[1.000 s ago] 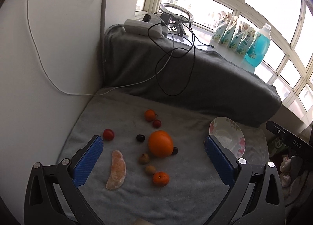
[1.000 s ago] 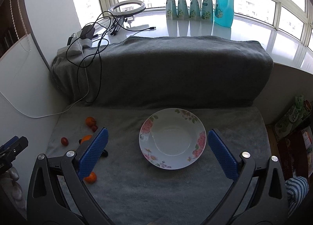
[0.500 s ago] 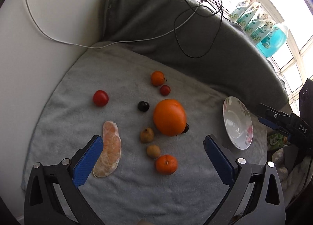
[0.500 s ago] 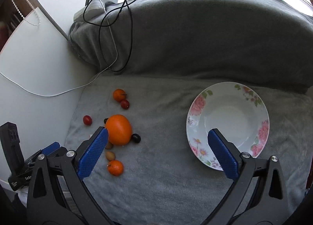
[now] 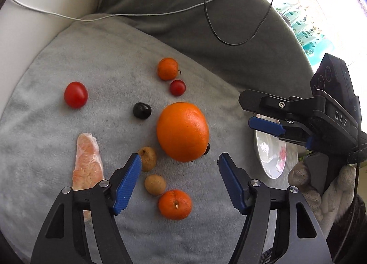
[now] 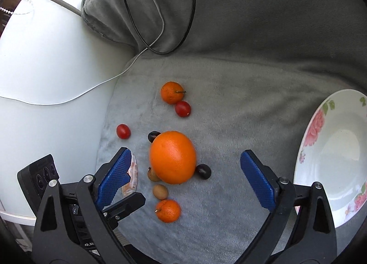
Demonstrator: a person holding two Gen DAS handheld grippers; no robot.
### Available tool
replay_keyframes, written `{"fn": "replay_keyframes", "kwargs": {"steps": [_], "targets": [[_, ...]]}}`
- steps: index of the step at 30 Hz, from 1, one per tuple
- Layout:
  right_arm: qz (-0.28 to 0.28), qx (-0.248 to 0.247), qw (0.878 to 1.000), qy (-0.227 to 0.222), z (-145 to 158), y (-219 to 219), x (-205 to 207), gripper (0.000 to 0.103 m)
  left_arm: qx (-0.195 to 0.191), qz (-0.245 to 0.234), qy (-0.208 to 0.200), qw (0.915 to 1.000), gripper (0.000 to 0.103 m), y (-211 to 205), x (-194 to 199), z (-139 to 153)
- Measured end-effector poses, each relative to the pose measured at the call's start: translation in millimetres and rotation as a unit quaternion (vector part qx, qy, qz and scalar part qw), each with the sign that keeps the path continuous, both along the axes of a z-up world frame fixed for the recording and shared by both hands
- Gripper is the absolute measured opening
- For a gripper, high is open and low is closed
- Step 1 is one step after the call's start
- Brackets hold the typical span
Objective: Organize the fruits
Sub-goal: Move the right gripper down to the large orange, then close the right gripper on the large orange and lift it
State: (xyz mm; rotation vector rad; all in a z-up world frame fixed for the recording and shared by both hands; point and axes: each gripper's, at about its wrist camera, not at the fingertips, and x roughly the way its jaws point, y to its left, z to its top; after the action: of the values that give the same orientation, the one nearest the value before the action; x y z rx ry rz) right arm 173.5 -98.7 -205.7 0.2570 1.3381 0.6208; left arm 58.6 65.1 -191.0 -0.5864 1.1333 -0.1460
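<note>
Fruit lies scattered on the pale grey plush cloth (image 5: 96,57), and I take the big round orange (image 5: 182,131) as my landmark. From my left wrist view, my left gripper (image 5: 179,182) hangs above the cloth just below that orange, its blue-padded jaws closing with nothing pressed between them. A small brown longan (image 5: 155,184) and a small mandarin (image 5: 174,204) sit between the pads, below the orange. Another brown longan (image 5: 148,158) lies at the orange's lower left, just beside my left pad. A peeled pomelo segment (image 5: 87,165) lies well to the orange's left. A dark grape (image 5: 142,110) sits at its upper left, a red cherry tomato (image 5: 76,94) farther left. A second mandarin (image 5: 167,68) and a smaller red tomato (image 5: 177,87) sit above the orange. To its right my right gripper (image 5: 257,112) reaches in over the white floral plate (image 5: 268,163), held by a gloved hand (image 5: 318,186).

From my right wrist view, my right gripper (image 6: 185,177) has its jaws wide and just beginning to close, untouched by anything. The orange (image 6: 173,157) sits between the pads, nearer the left one. A second dark grape (image 6: 202,171) touches the orange's lower right. The plate (image 6: 308,140) lies well to its right, empty.
</note>
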Motion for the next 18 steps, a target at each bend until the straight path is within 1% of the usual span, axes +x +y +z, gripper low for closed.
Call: {"fn": "replay_keyframes", "kwargs": {"steps": [2,3,4,5,9,14,18], "targets": [[0.000,0.012,1.000,0.021,-9.5,3.3,5.1,0.095,-0.011,-0.004,0.000,0.9999,0.060,1.3,2.3,-1.8],[0.001,0.018,0.999,0.032,-14.2,5.6,8.0,0.092,-0.013,-0.006,0.000,0.9999,0.060,0.8,4.6,-1.8],[0.001,0.021,0.999,0.042,-18.4,7.2,9.8,0.087,-0.016,-0.007,0.002,0.9998,0.060,1.0,5.8,-2.7],[0.000,0.023,0.999,0.049,-21.8,8.7,11.0,0.085,-0.019,-0.009,0.005,0.9998,0.060,0.3,7.2,-4.3],[0.007,0.031,0.997,0.070,-33.9,16.9,14.3,0.082,-0.031,-0.013,0.010,0.9994,0.059,0.7,12.6,-9.7],[0.021,0.033,0.996,0.086,-48.0,28.5,15.7,0.074,-0.036,-0.018,0.016,0.9991,0.056,0.6,17.0,-13.0],[0.030,0.029,0.995,0.089,-54.0,36.1,16.9,0.071,-0.041,-0.021,0.017,0.9988,0.056,2.2,19.0,-12.1]]}}
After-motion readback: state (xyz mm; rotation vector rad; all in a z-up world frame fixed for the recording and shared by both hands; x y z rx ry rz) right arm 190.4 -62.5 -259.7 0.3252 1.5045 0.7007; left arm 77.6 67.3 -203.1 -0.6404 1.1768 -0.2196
